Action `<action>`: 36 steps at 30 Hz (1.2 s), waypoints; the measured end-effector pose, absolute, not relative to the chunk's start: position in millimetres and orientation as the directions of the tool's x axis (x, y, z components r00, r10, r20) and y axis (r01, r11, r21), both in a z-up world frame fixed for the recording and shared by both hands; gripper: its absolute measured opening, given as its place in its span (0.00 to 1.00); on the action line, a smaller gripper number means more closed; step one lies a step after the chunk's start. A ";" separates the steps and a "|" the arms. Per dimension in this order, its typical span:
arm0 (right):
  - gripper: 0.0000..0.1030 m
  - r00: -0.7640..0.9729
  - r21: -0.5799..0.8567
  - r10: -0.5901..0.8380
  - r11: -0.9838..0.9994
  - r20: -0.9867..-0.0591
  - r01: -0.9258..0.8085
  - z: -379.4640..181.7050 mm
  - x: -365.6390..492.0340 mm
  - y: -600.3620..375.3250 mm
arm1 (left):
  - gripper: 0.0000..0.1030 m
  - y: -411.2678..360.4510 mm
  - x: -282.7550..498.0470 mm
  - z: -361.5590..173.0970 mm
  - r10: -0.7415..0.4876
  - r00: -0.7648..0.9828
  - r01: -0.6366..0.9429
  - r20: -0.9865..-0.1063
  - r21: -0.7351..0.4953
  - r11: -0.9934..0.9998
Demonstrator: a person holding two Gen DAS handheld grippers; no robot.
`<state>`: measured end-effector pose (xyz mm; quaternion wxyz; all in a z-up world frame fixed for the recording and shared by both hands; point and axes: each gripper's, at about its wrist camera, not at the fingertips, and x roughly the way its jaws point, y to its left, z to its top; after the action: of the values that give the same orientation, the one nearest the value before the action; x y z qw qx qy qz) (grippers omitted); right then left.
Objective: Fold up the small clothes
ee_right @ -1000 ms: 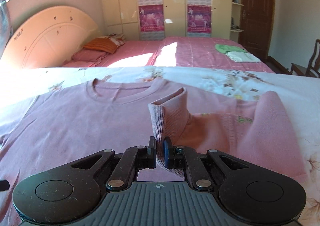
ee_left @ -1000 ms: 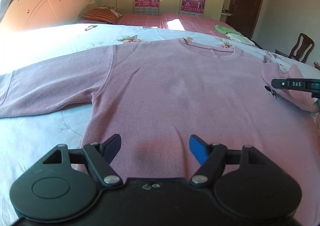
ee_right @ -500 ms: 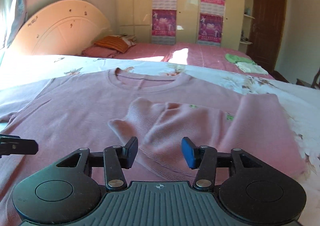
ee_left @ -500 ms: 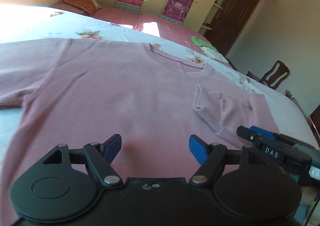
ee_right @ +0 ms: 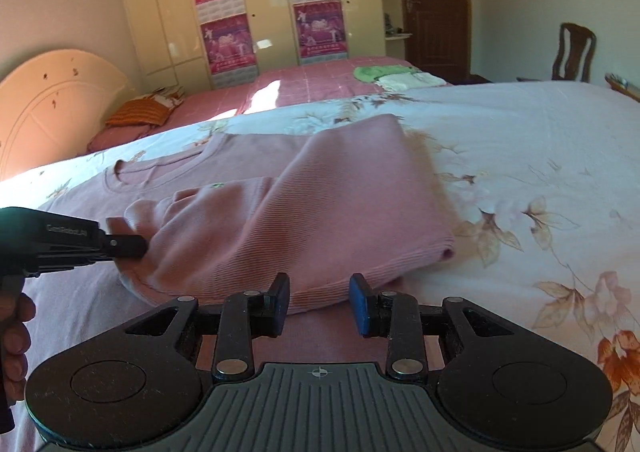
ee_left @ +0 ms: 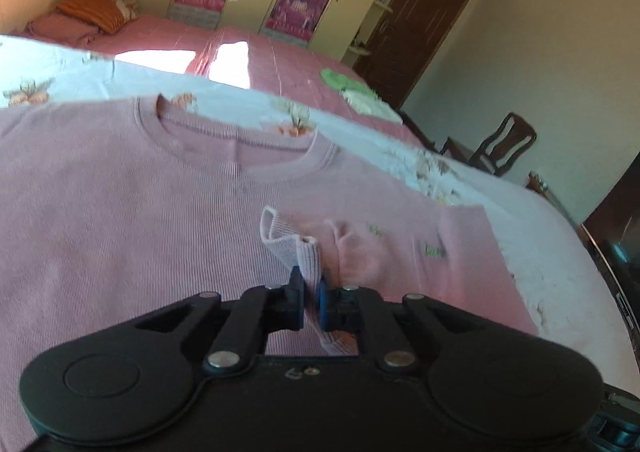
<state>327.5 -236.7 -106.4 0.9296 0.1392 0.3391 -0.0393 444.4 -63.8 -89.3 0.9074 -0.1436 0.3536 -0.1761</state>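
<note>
A pink long-sleeved sweater [ee_left: 140, 211] lies flat, front up, on the floral bed sheet. Its right sleeve [ee_right: 320, 203] is folded across the chest. My left gripper [ee_left: 310, 286] is shut on the ribbed cuff [ee_left: 288, 240] of that sleeve, and the cuff stands up between the pads. The right wrist view shows the same left gripper [ee_right: 132, 242] from the side, pinching the cuff. My right gripper [ee_right: 319, 294] is open just above the near edge of the folded sleeve, with nothing between its fingers.
The floral sheet [ee_right: 540, 151] spreads wide to the right of the sweater. Behind it stands a second bed [ee_right: 320, 79] with green and white folded clothes [ee_right: 384, 73]. A wooden chair [ee_right: 572, 51] and a dark door are at the far right. A hand [ee_right: 16, 332] holds the left gripper.
The right gripper let go of the sleeve cuff, laid it on the chest and drew back to the right. The left gripper swung over to the cuff and shut on it.
</note>
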 end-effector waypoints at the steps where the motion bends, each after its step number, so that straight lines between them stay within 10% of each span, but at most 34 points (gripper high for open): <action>1: 0.32 0.768 0.248 0.025 0.953 -0.640 0.175 -105.9 325.1 -242.8 | 0.06 -57.2 438.3 -82.1 -0.417 0.718 0.220 -0.557 -0.388 0.895; 13: 0.32 0.754 0.242 0.039 0.957 -0.656 0.162 -109.9 324.7 -255.2 | 0.09 4.5 411.7 -98.2 -0.314 0.765 0.079 -0.561 -0.402 0.912; 18: 0.32 0.751 0.183 0.014 0.973 -0.660 0.142 -112.7 335.9 -256.3 | 0.49 11.3 421.1 -106.4 -0.298 0.761 0.045 -0.576 -0.412 0.910; 23: 0.32 0.741 0.156 0.002 0.978 -0.671 0.139 -116.4 349.3 -261.6 | 0.42 18.2 449.7 -114.7 -0.324 0.743 0.010 -0.586 -0.474 0.881; 26: 0.32 0.734 0.152 0.002 0.979 -0.679 0.139 -120.5 350.4 -262.6 | 0.09 19.9 462.9 -117.6 -0.353 0.716 0.021 -0.602 -0.487 0.873; 31: 0.32 0.736 0.151 0.000 0.979 -0.677 0.139 -123.5 348.3 -263.5 | 0.09 19.2 421.4 -90.2 -0.219 0.890 0.044 -0.401 -0.402 0.915; 36: 0.32 0.737 0.145 -0.004 0.980 -0.676 0.137 -124.6 349.4 -264.2 | 0.09 26.2 434.5 -118.4 -0.183 0.814 -0.061 -0.551 -0.394 0.917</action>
<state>349.4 -264.2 -124.6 0.9273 0.0928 0.3606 -0.0380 434.5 26.2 -118.4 0.9310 -0.2007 0.3032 -0.0327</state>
